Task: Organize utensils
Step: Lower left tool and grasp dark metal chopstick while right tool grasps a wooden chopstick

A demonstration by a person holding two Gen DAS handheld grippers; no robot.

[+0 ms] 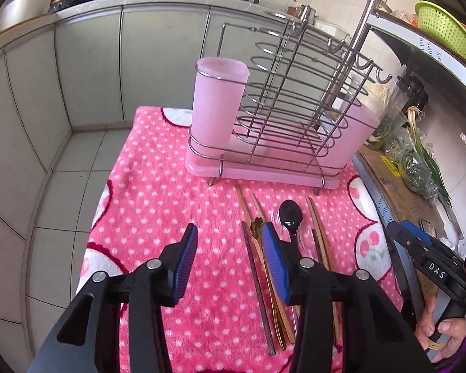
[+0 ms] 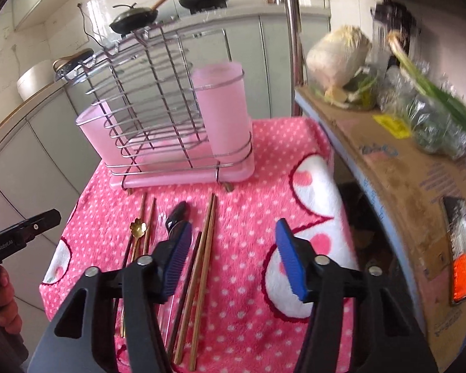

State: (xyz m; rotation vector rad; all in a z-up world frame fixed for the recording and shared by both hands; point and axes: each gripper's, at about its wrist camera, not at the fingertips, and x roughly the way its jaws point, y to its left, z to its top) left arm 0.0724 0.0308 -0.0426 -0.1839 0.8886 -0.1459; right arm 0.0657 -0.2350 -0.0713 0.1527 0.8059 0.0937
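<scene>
Left gripper (image 1: 229,264): released, jaws wide, nothing between them, hovering over the polka-dot pink cloth (image 1: 158,192) that covers the desk. Its right pad overlaps the utensil row in the left wrist view.

Utensils lie loose on the cloth, handles toward the cameras, tips toward the rack. Left to right in the right wrist view: a dark chopstick (image 2: 127,247), a gold flower-bowl spoon (image 2: 138,227), thin wooden chopsticks (image 2: 149,217), a black spoon (image 2: 177,214), then a longer pair of wooden chopsticks (image 2: 208,233) with a darker stick alongside. All sit just in front of the wire utensil rack (image 2: 158,105), which stands on a pink drip tray and carries two pink plastic cups: a low one (image 2: 93,133) and a tall one (image 2: 222,105). None is in a cup yet.

Right gripper (image 2: 233,258): also released and empty, over bare cloth right of the row.

Judgement: the step is a first pick. Best done by taking one item at mid-shaft, jaws square across it and pressed into the soft pile so the thin stick does not roll, then lifting it upright before lowering it into a cup.

Hard to read: handle ends are hidden under both grippers; cup interiors are not visible; a clear item beside the black spoon cannot be identified. Right side of the right wrist view is motion-blurred.
</scene>
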